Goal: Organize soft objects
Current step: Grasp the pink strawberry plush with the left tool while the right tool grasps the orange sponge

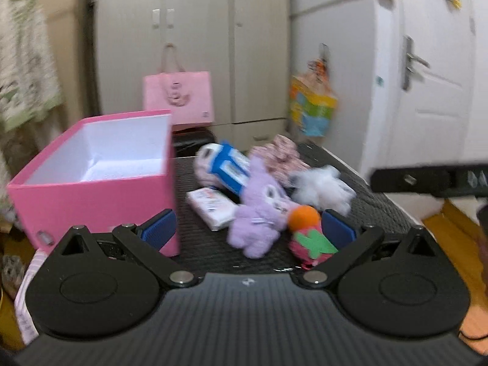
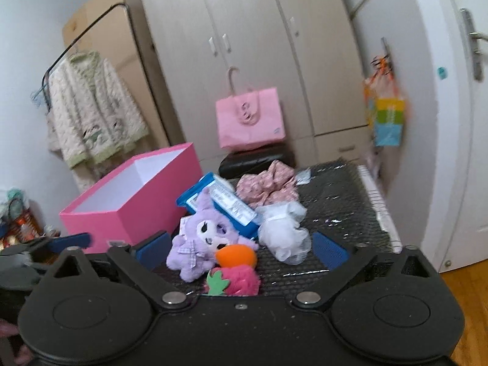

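Note:
A purple plush point(image 1: 259, 213) point(image 2: 201, 238) lies on the black table point(image 1: 207, 244) point(image 2: 344, 210). Beside it lie an orange ball point(image 1: 303, 217) point(image 2: 236, 254), a pink strawberry plush point(image 1: 311, 244) point(image 2: 238, 282), a white fluffy puff point(image 1: 323, 189) point(image 2: 285, 231), pink floral cloth point(image 1: 282, 158) point(image 2: 268, 184), a blue tissue pack point(image 1: 231, 167) point(image 2: 219, 204) and a white packet point(image 1: 213, 209). An open, empty pink box point(image 1: 100, 180) point(image 2: 134, 201) stands left. My left gripper point(image 1: 248, 228) is open in front of the purple plush. My right gripper point(image 2: 241, 248) is open near the same pile.
A pink paper bag point(image 1: 178, 97) point(image 2: 250, 119) stands on a black stool behind the table. A colourful bag point(image 1: 312, 106) point(image 2: 387, 119) hangs by the white door point(image 1: 427, 76). Wardrobes point(image 2: 244, 45) fill the back. A jacket point(image 2: 94, 113) hangs left.

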